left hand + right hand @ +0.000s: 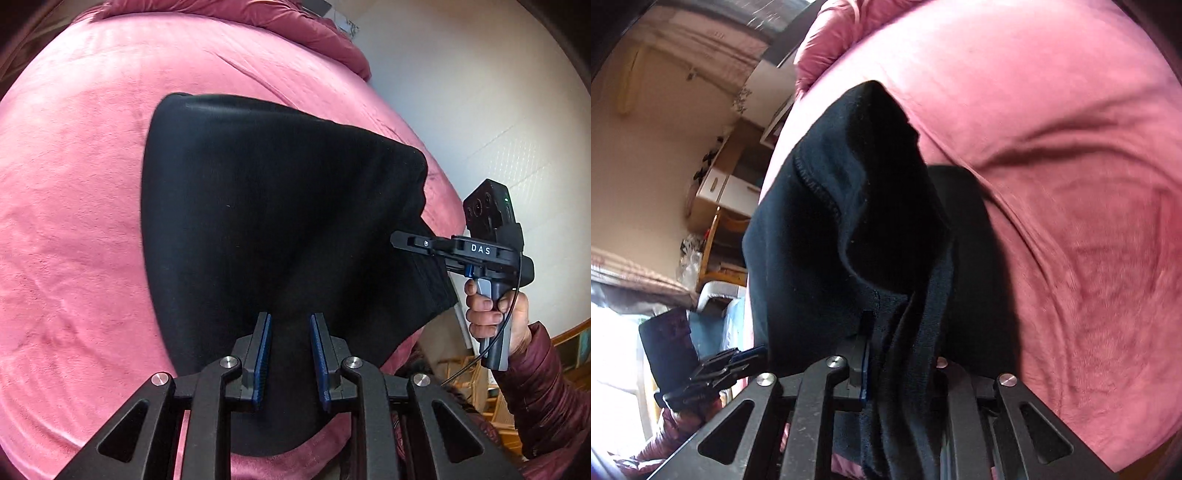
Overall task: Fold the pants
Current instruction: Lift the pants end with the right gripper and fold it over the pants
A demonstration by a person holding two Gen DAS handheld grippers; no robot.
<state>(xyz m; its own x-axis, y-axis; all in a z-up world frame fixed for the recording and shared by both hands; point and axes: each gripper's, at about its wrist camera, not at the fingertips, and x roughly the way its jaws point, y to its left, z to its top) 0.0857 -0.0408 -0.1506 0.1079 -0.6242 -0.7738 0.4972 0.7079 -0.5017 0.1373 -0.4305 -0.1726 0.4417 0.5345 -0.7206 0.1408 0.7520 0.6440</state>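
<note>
both tools hold the black pants (280, 206) above the pink bed (74, 221) — the left tool (290, 363) pinches a bunched fold between its blue pads, the right tool (901, 354) clamps the waistband edge, cloth draping over it.

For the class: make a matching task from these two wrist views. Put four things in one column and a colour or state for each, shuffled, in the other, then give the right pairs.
Column one:
1. pants
2. bed cover
3. right gripper
4. sleeve

Column two:
A. pink, plush, spread out under everything
B. dark red, quilted, at the wrist of the hand on the handle
C. black, lifted partly off the bed, hanging in folds
D. clamped on a side edge of the cloth

Pairs: 1-C, 2-A, 3-D, 4-B
</note>
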